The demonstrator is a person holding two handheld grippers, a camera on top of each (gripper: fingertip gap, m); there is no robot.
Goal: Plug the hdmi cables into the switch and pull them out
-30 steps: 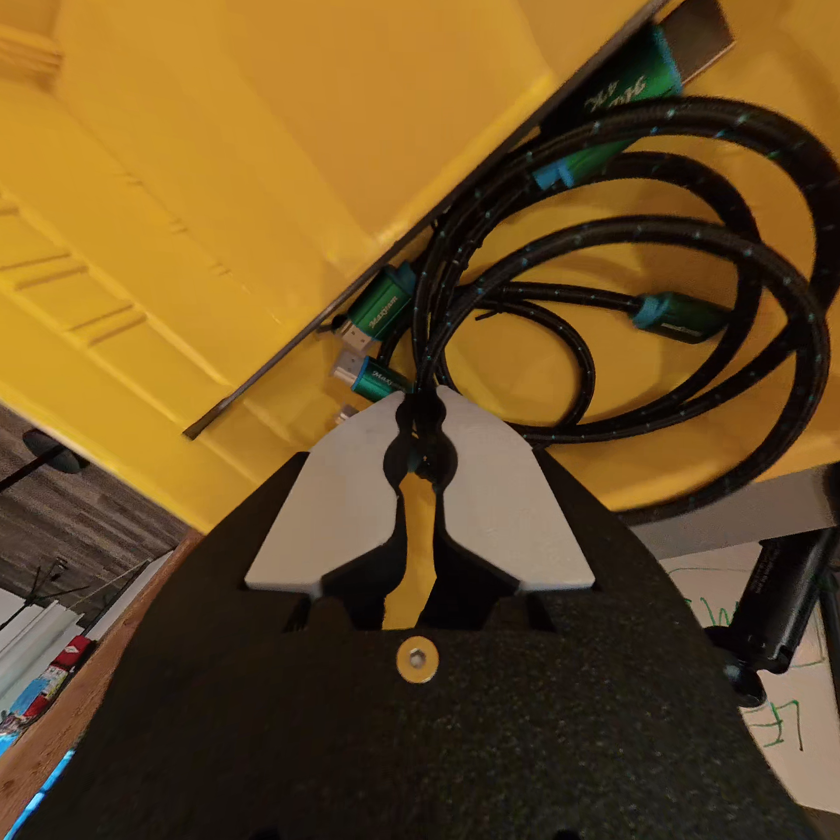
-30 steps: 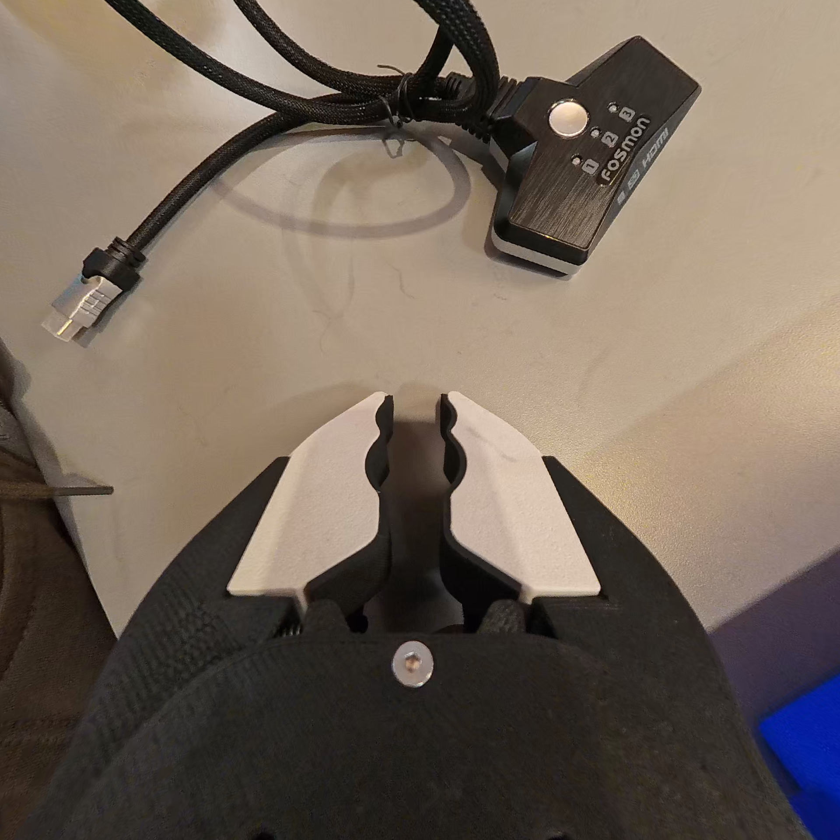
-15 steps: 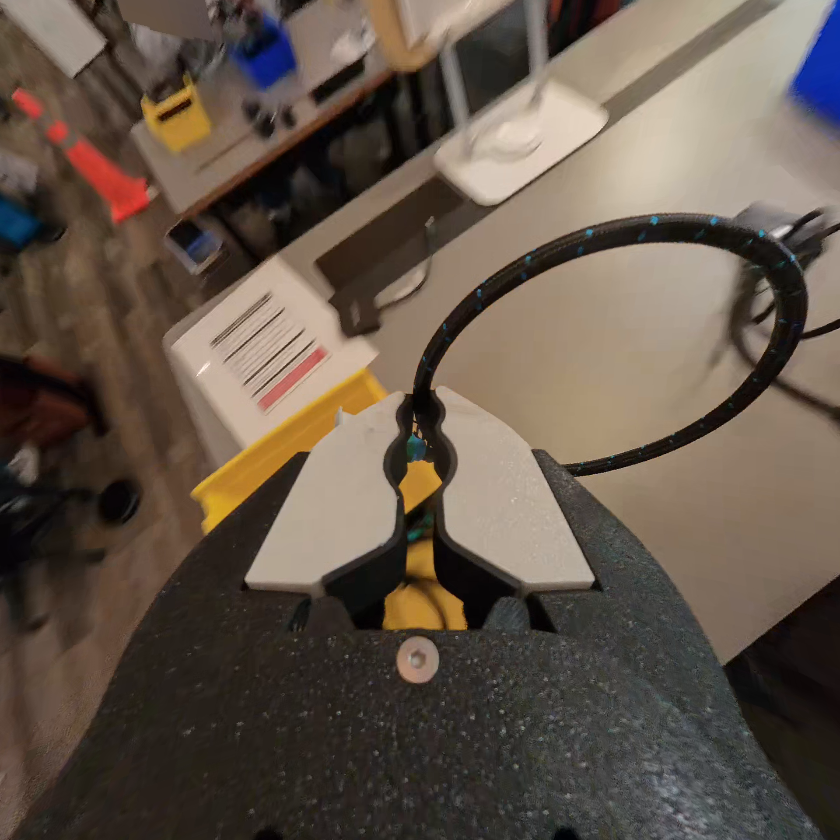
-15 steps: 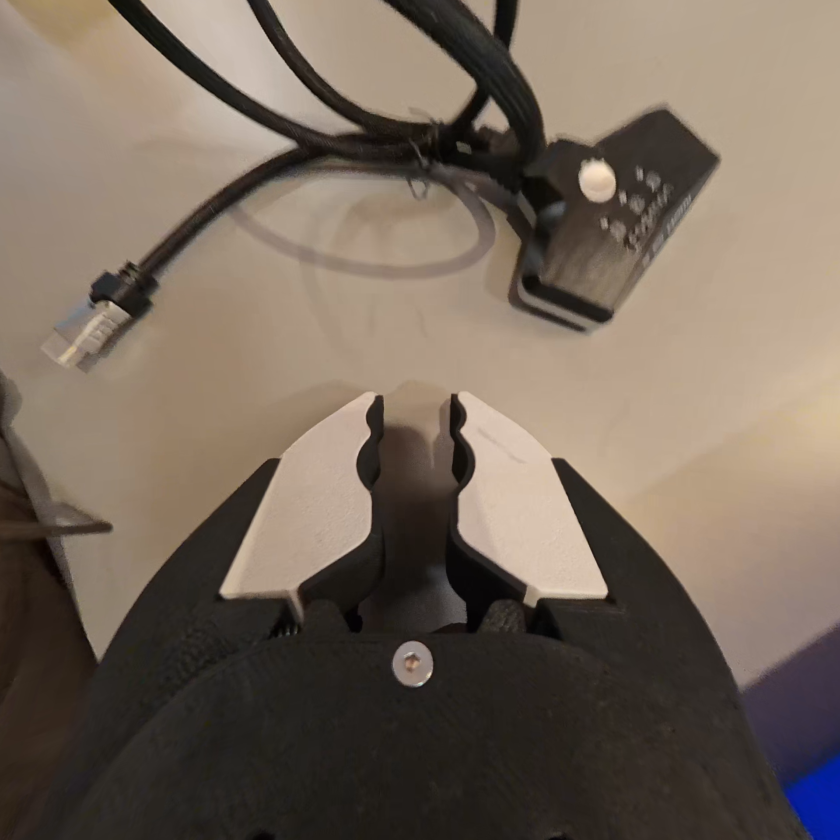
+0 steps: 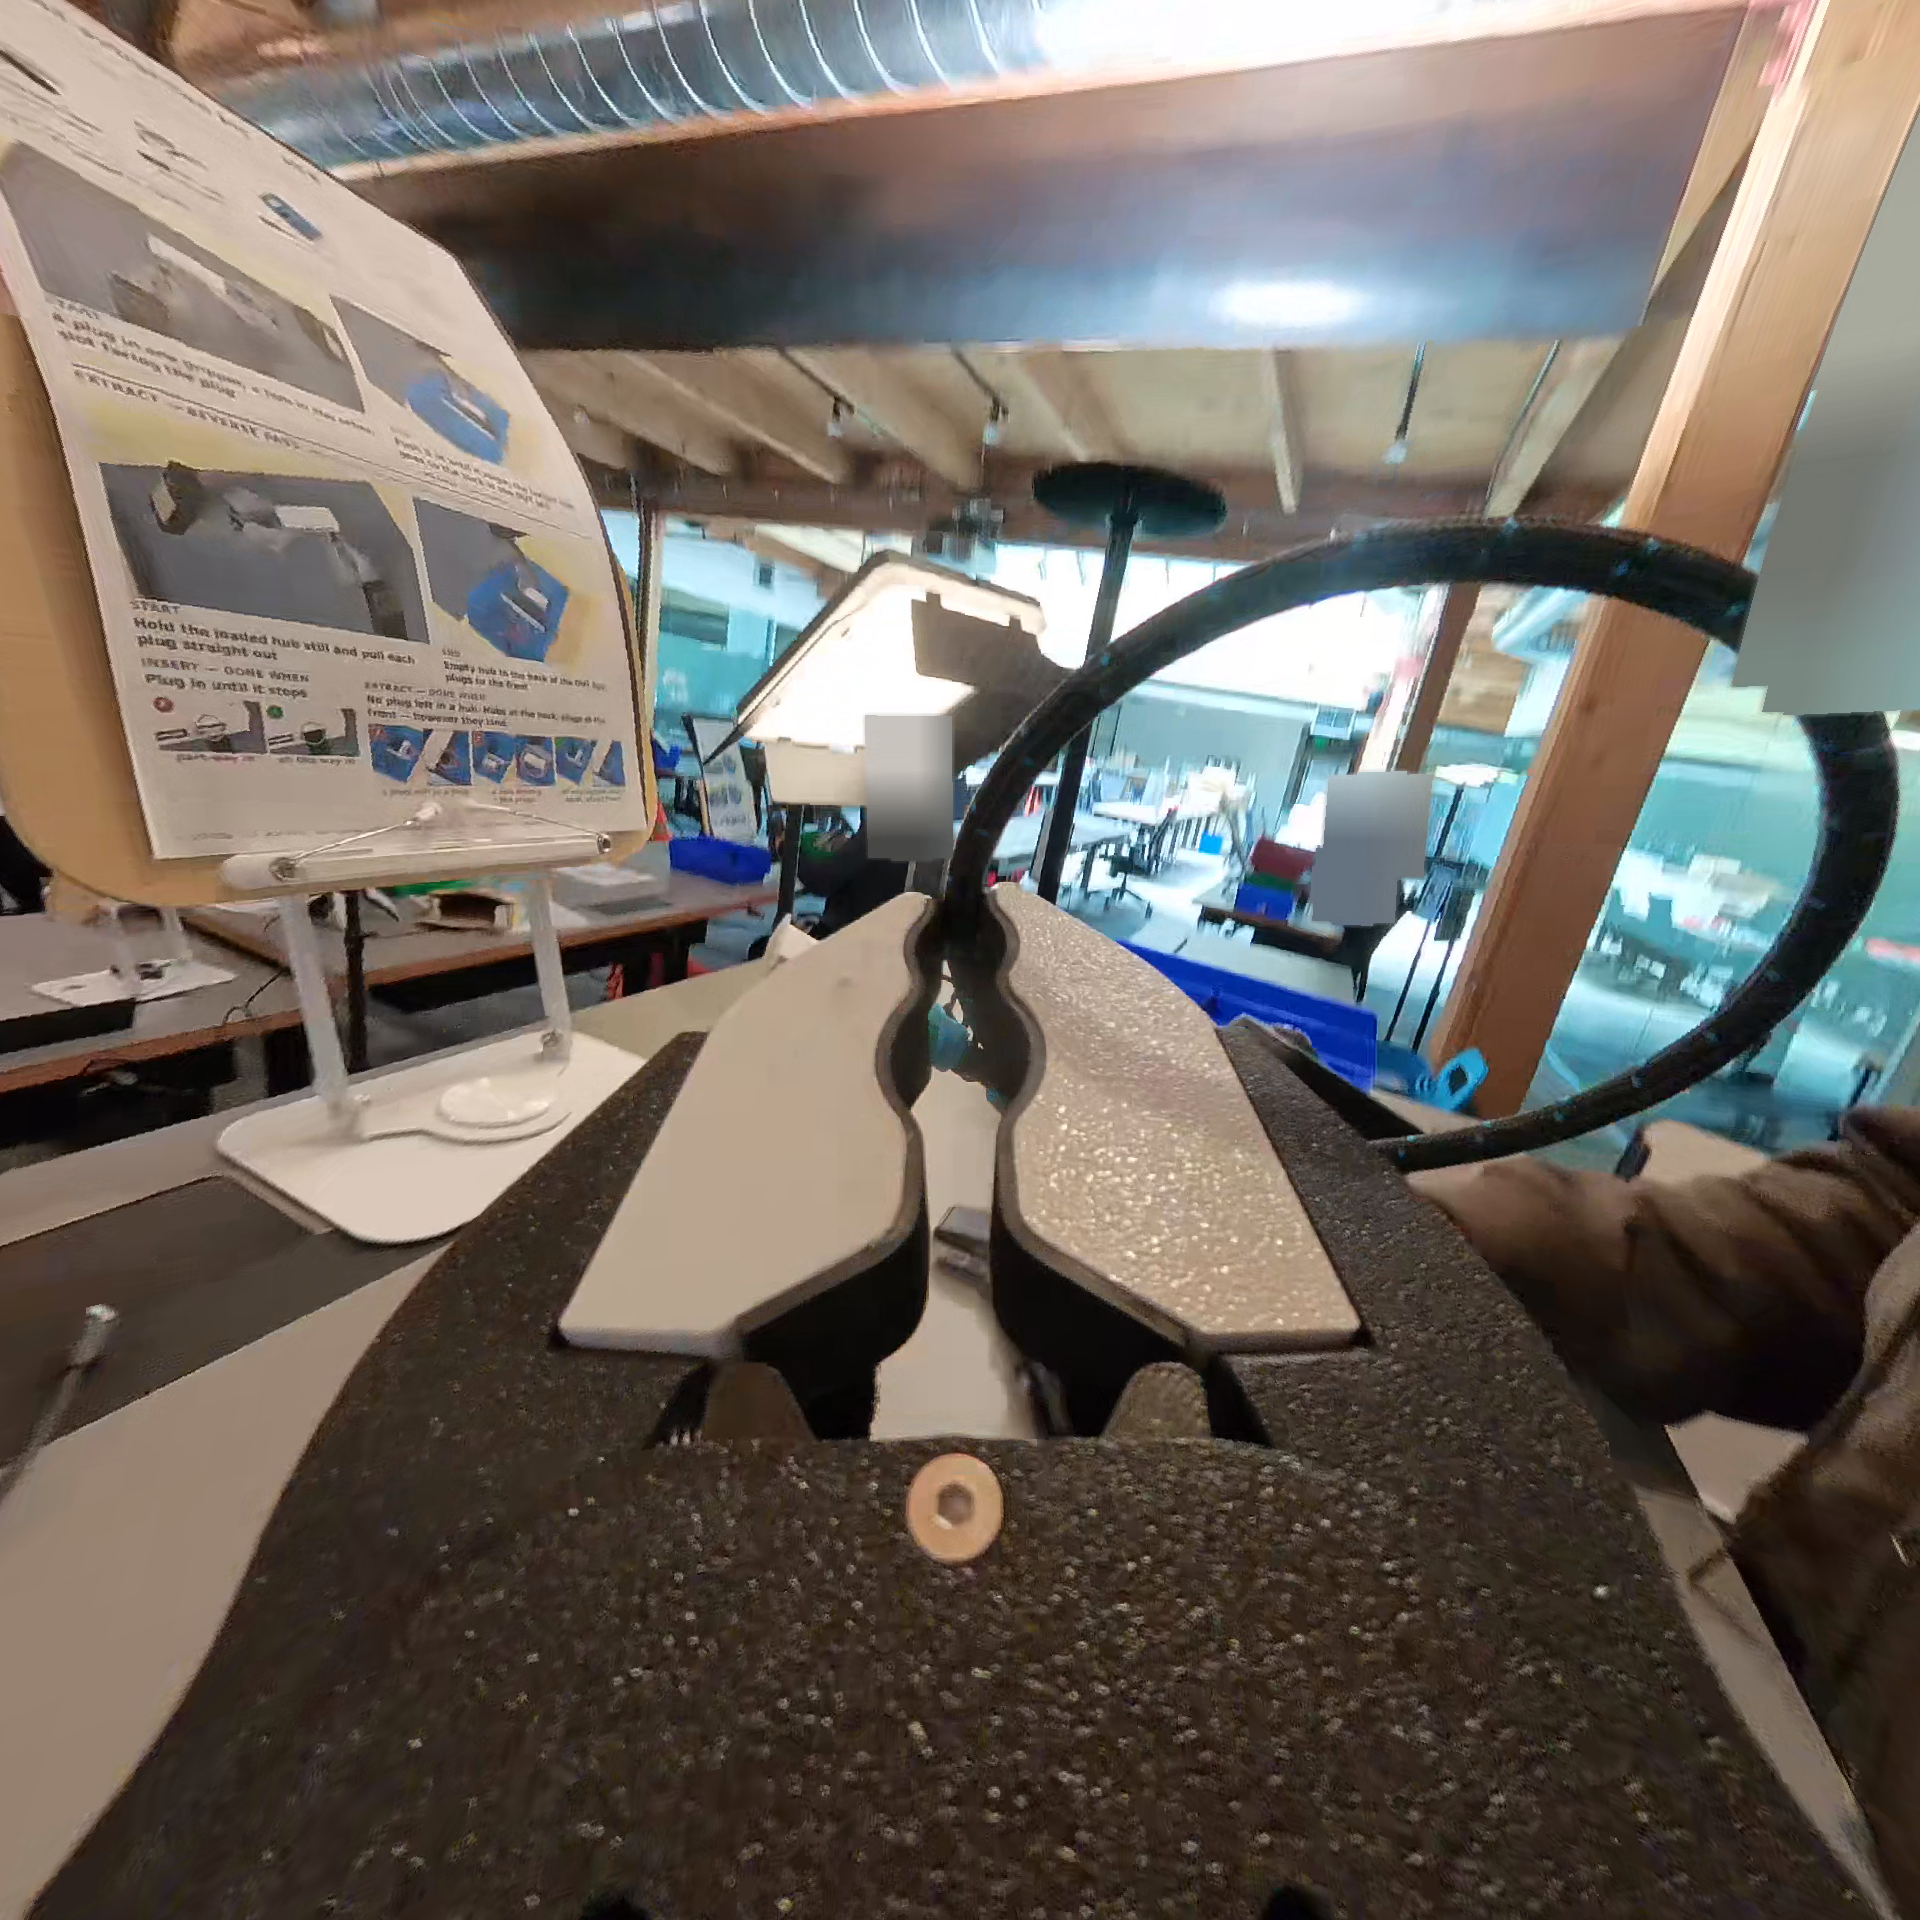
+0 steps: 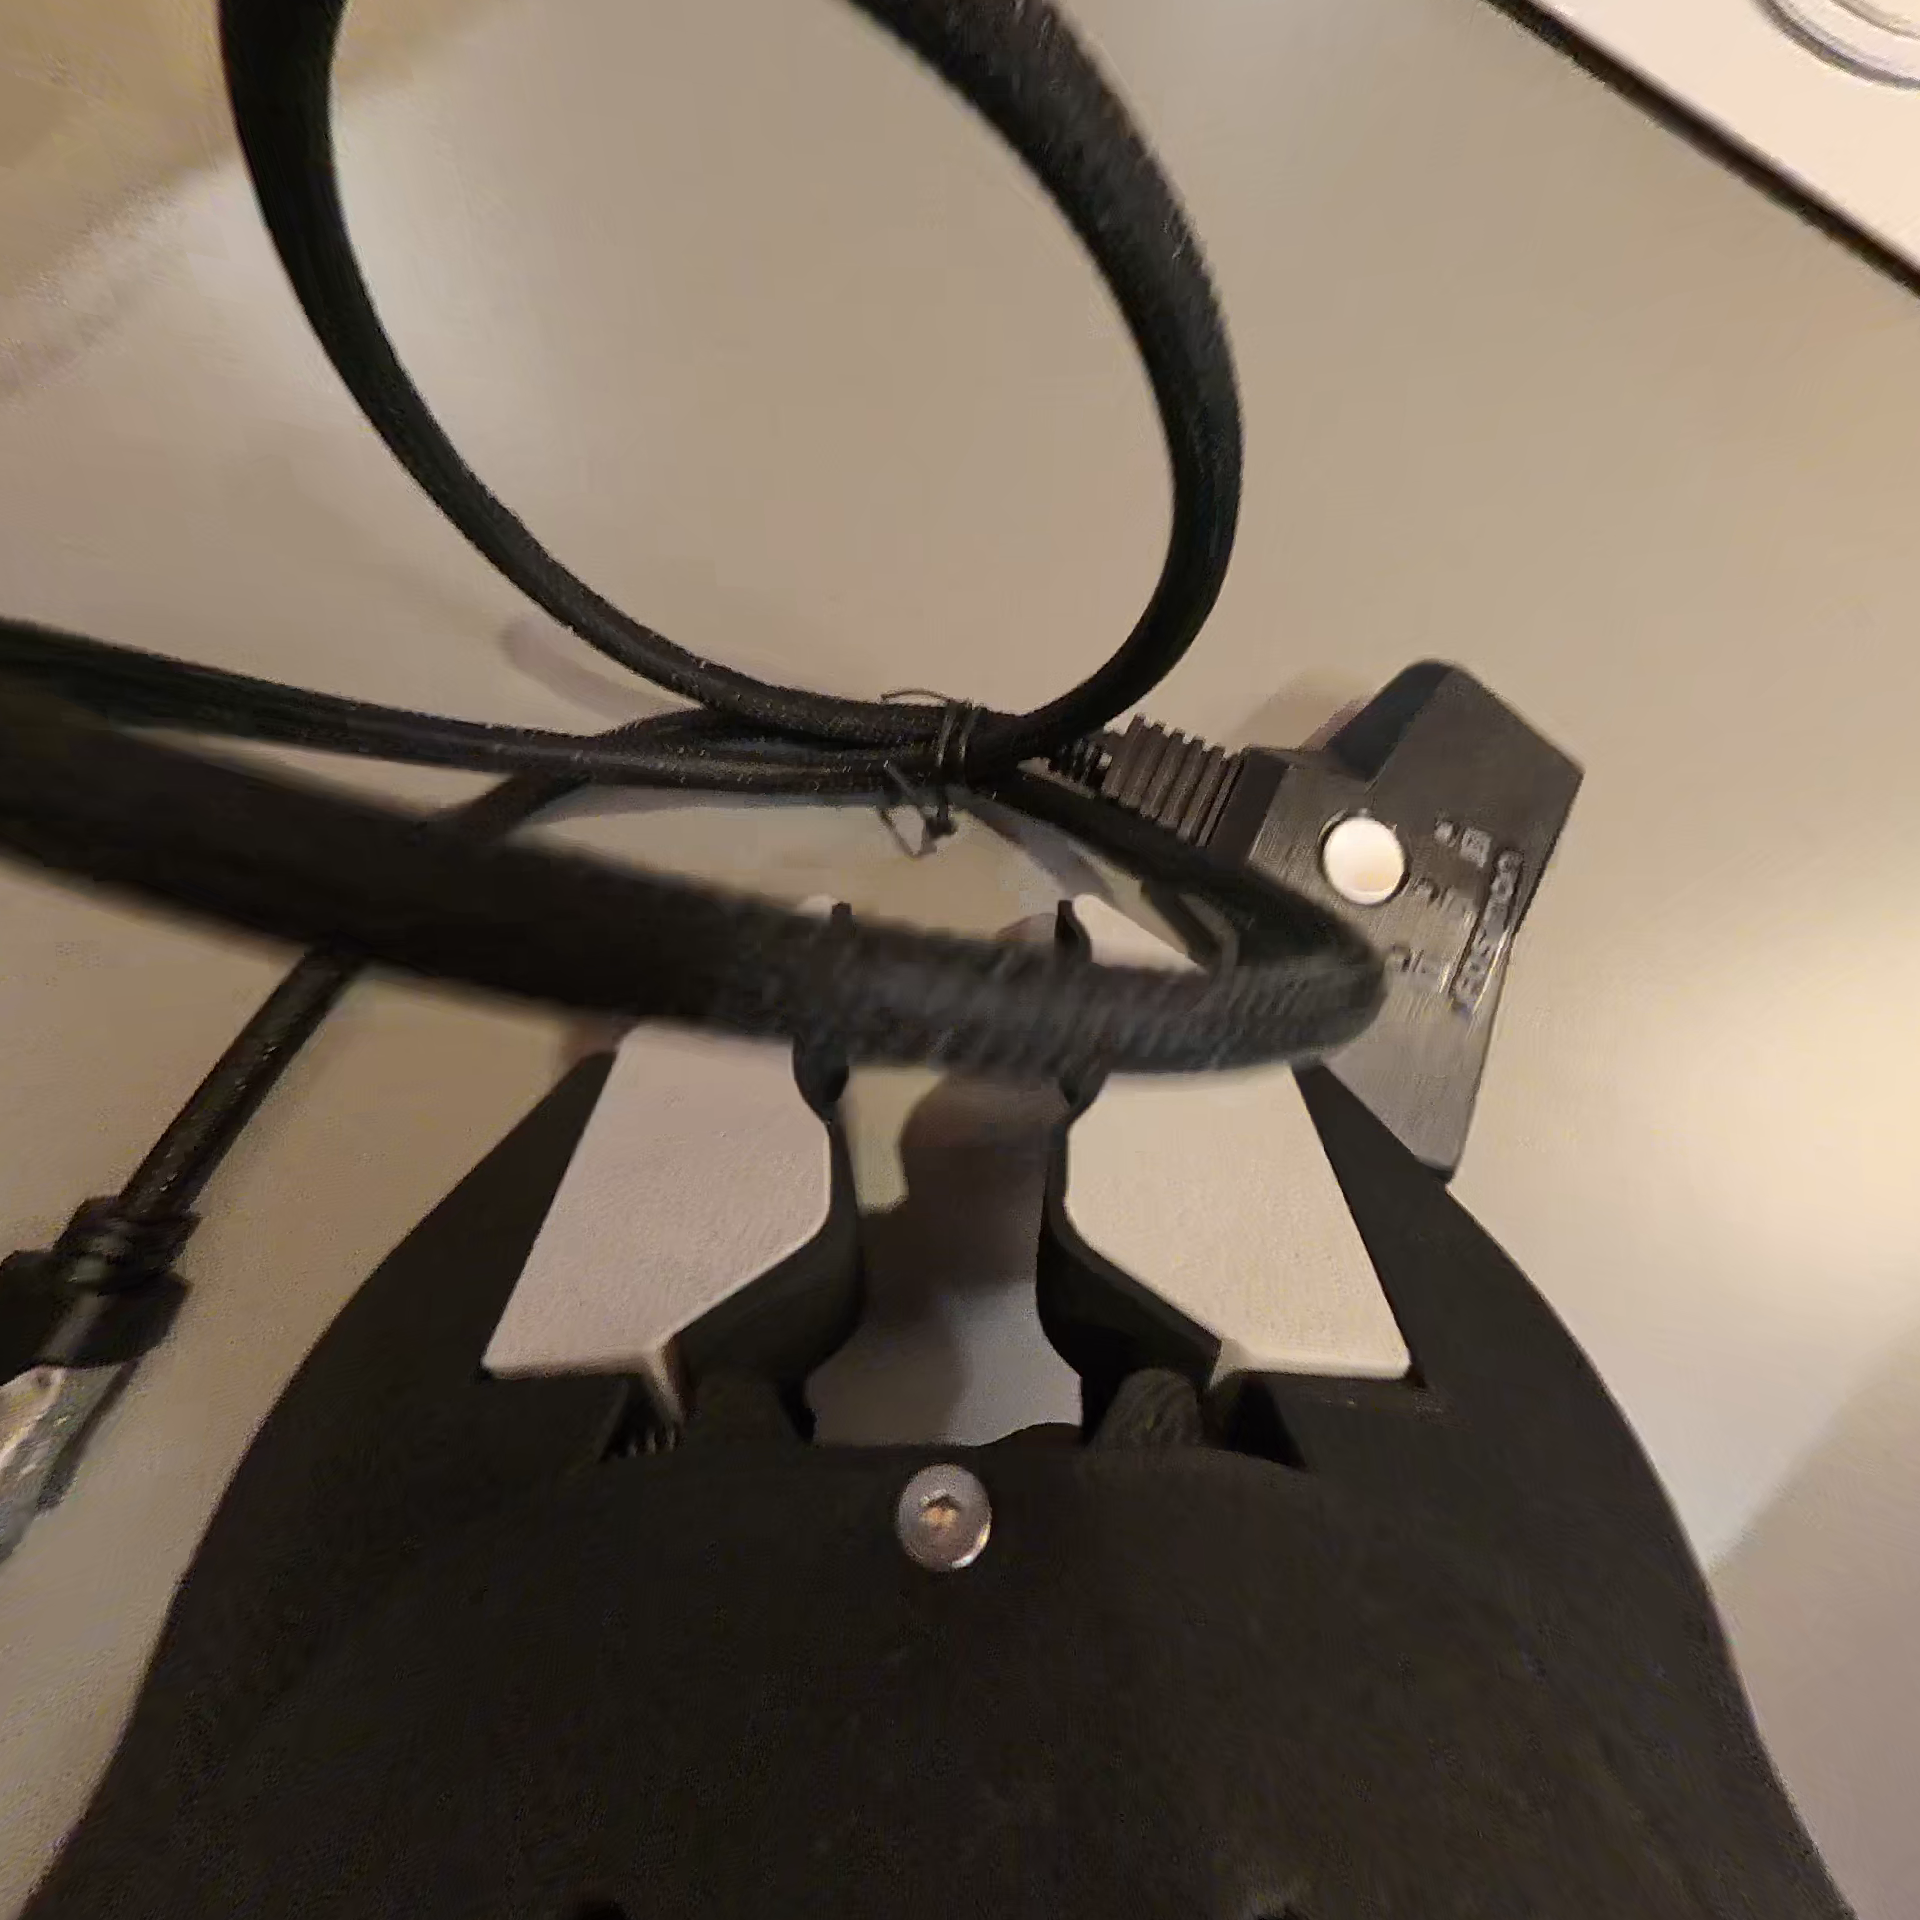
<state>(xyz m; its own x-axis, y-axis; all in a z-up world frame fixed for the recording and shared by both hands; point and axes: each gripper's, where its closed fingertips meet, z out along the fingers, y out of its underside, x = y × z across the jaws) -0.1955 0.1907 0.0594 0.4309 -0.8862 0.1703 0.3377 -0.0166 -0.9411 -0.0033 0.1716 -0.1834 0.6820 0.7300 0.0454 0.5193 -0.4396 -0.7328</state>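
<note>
Swinging up from the yellow bin seen a second ago, the left gripper [image 5: 961, 920] now looks level across the counter [image 5: 125, 1621], its fingers [image 5: 1143, 1101] clamped on a black braided cable [image 5: 1455, 566] flecked with blue. That cable leaves the fingertips pointing up and away, arches over to the right and curls back down toward a brown sleeve [image 5: 1662, 1278] at the counter's right edge. A teal collar shows low between the fingers, so the plug end seems to point back toward the camera.

The right gripper [image 6: 951, 997] has closed in on a black switch box [image 6: 1455, 894] lying on the pale counter [image 6: 727, 416], and its fingers [image 6: 831, 1049] have spread wider, standing apart with nothing pressed between them. A thick black cable [image 6: 623, 935] crosses just in front of those fingertips, its long axis running left to right. Beyond it, thinner cables [image 6: 675, 748] tied in a bundle run into the box's left side, and a loose plug [image 6: 52, 1392] lies near the counter's left edge.

The crossing cable could snag on the open fingertips, or the stiff loop could tug the light box across the counter.
</note>
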